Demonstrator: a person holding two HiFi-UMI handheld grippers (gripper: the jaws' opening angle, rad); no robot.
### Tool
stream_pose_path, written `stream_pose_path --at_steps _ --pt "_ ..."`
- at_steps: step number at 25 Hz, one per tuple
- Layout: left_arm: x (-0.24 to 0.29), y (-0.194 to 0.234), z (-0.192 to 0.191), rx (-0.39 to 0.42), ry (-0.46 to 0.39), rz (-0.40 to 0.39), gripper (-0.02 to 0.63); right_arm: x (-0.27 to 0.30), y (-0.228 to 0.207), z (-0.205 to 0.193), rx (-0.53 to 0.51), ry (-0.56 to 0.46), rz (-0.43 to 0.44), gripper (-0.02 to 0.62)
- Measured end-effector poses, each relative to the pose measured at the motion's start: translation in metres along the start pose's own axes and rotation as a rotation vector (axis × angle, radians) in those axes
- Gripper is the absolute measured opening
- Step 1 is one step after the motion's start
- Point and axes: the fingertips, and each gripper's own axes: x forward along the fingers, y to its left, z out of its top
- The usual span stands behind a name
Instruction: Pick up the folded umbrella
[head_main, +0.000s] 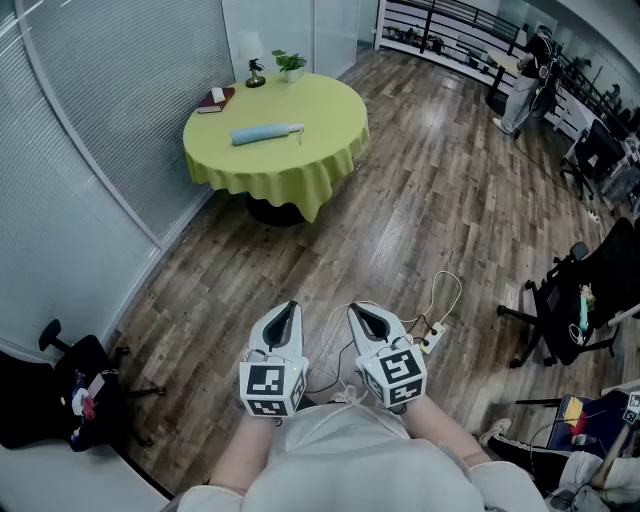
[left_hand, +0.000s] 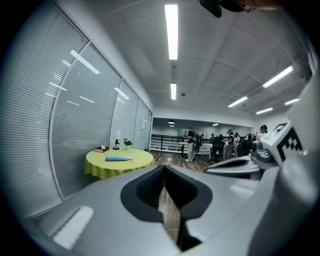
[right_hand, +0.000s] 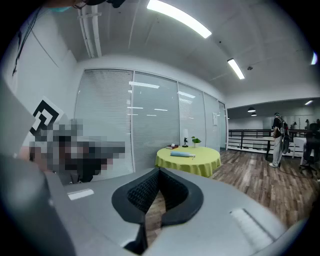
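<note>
Lying on a round table (head_main: 335, 115) draped in yellow-green cloth: slim, tubular, pale-blue folded umbrella (head_main: 266, 132).
Left gripper (head_main: 289, 307) and right gripper (head_main: 356, 310) closed, empty, well apart from it; only head view shows both together.

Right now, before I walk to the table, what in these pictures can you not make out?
- Folded umbrella, all views: too far and small to show handle or strap.
- Dark figurine beside the potted plant, head view: too small to identify.
- Flat item at the table edge, head view: book or box, unclear.
- People at the back, left gripper view: too small to tell what they do.
</note>
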Motion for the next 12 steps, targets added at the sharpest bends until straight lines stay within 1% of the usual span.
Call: stream_pose_path --at_steps 5,8,12 --pt "0.003 -0.002 -0.005 0.012 0.011 -0.004 0.006 -0.001 0.000 -0.001 -0.004 0.003 0.001 0.000" --pt "0.005 -0.004 -0.009 0.003 0.020 -0.010 0.006 -0.003 -0.002 -0.005 0.003 0.005 -0.001 0.000" --pt "0.013 -0.008 -0.015 -0.004 0.030 -0.018 0.006 -0.004 -0.012 -0.012 0.051 0.002 -0.009 -0.002"
